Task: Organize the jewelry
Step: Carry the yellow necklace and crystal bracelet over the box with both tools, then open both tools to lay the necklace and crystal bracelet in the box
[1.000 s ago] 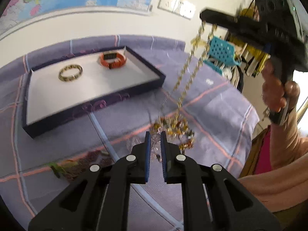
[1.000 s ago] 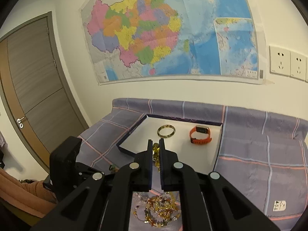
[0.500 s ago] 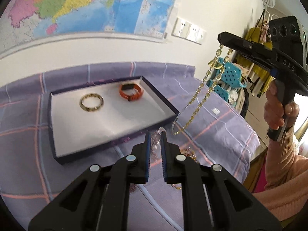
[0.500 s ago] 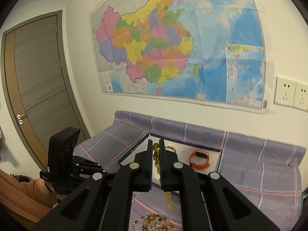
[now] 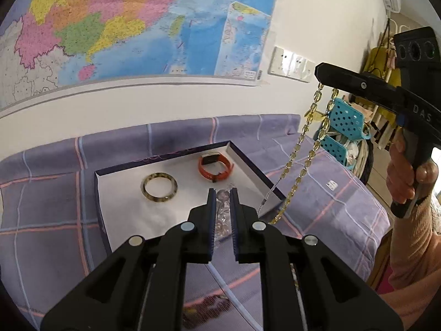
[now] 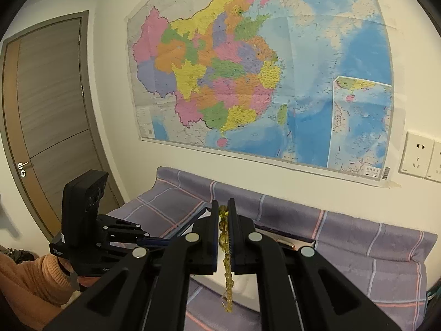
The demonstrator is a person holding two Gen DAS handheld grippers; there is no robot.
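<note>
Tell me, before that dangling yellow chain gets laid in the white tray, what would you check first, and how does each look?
1. Right gripper shut on the yellow bead chain: ok.
2. Left gripper shut on a clear crystal strand: ok.
3. Chain's lower end off the purple cloth: ok, it hangs free.
4. The two strands untangled from each other: cannot tell.
5. Bare space in the tray: ok, in front of the bangle and the orange watch.

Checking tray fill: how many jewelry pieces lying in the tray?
2: a tortoiseshell bangle left-centre of the tray, an orange watch band near its far right corner. The tongs hide the near part.
</note>
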